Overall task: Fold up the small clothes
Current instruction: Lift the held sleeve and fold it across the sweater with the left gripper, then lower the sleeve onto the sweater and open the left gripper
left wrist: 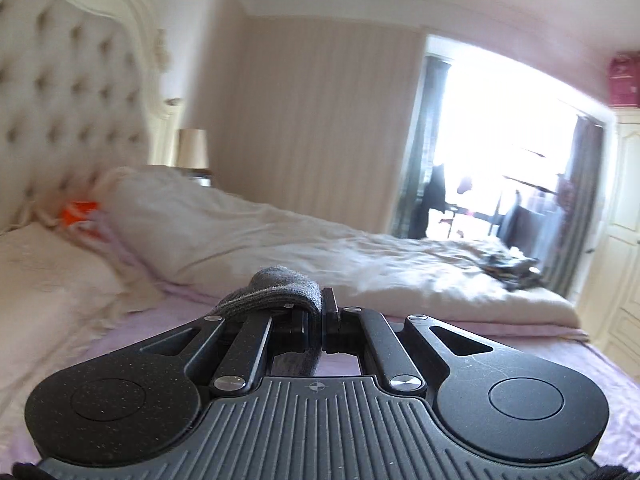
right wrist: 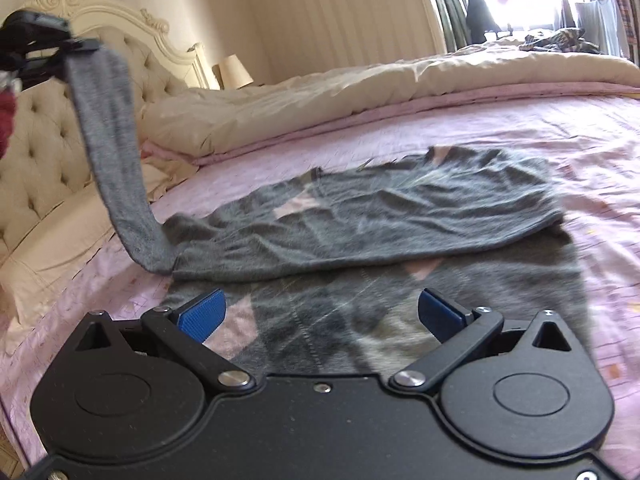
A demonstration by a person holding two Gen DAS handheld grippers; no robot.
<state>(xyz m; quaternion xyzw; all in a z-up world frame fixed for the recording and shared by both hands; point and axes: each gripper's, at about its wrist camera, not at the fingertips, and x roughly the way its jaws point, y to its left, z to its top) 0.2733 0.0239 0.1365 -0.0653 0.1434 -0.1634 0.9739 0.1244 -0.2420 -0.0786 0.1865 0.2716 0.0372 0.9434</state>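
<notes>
The left tongs (right wrist: 76,50), at ten o'clock in the right view, pinch the sleeve (right wrist: 108,148) high so it can fold over the grey sweater (right wrist: 360,216) lying on the bed (right wrist: 560,120), while the right tongs (right wrist: 320,316) hover spread and empty above its hem.

A grey sleeve (left wrist: 276,284) is clamped between the closed fingers of the left gripper (left wrist: 323,312), draped over the left finger. Beyond, a cream duvet (left wrist: 280,236) is heaped on a pink sheet (left wrist: 440,340), before a tufted headboard (left wrist: 68,92).
</notes>
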